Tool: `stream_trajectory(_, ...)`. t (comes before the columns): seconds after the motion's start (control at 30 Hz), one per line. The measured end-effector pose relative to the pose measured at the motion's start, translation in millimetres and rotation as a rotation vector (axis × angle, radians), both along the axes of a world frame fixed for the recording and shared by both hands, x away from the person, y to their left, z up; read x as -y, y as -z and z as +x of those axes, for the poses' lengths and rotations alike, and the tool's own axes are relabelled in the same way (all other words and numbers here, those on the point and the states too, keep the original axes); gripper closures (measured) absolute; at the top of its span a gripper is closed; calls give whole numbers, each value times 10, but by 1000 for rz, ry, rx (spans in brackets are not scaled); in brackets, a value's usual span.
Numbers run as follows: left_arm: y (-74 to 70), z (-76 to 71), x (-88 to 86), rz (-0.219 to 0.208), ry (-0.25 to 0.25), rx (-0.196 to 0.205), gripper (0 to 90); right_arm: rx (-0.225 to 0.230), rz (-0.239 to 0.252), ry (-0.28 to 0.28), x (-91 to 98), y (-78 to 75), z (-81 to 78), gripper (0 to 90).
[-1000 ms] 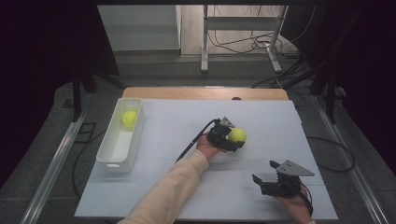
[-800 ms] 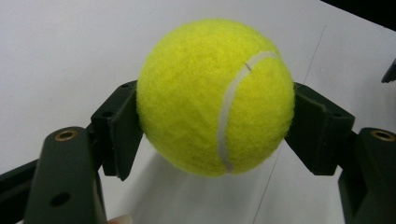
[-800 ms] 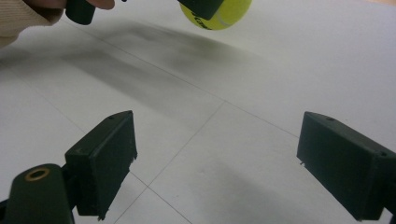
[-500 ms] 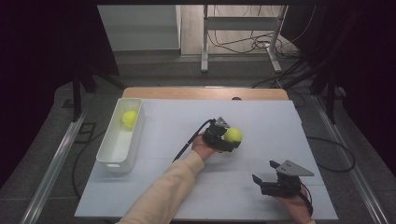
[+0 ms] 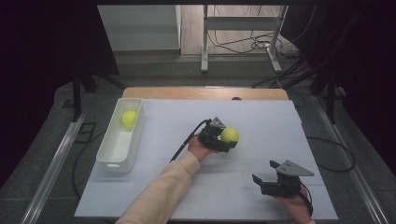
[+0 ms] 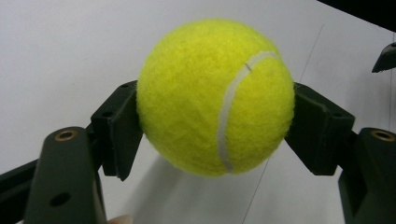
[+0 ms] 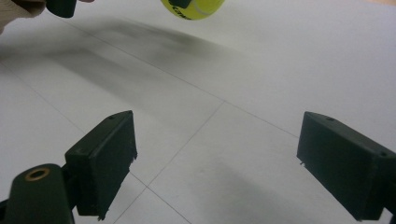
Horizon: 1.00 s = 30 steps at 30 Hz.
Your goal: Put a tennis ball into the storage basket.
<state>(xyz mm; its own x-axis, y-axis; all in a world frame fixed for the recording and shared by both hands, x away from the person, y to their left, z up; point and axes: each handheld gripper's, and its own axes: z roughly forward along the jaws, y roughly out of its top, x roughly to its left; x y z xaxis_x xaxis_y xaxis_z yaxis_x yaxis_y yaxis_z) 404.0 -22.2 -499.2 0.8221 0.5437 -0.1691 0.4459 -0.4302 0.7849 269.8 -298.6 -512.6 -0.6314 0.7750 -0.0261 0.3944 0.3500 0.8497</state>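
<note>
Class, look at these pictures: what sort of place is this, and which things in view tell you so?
Probably a lab or recording workspace, not a home: a white-covered table ringed by dark curtains, loose cables on the floor, and a person working a handheld left gripper.

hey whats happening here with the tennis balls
A person holds a claw in each hand at a white table. The left claw is shut on a tennis ball, held just above the surface near the table's middle. The right claw is open, with nothing between its jaws, near the front right. A second tennis ball sits in the white bin on the left.
</note>
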Motion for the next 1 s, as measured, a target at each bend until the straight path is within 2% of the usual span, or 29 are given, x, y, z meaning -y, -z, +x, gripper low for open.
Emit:
stream_trajectory(0.67, -30, -82, -153, 2, 1, 5, 269, -2, -2, 0, -5, 6, 5, 123)
stream_trajectory(1.0, -82, -141, -238, -10, -2, 17, 269, -1, -4, 4, -7, 7, 5, 123)
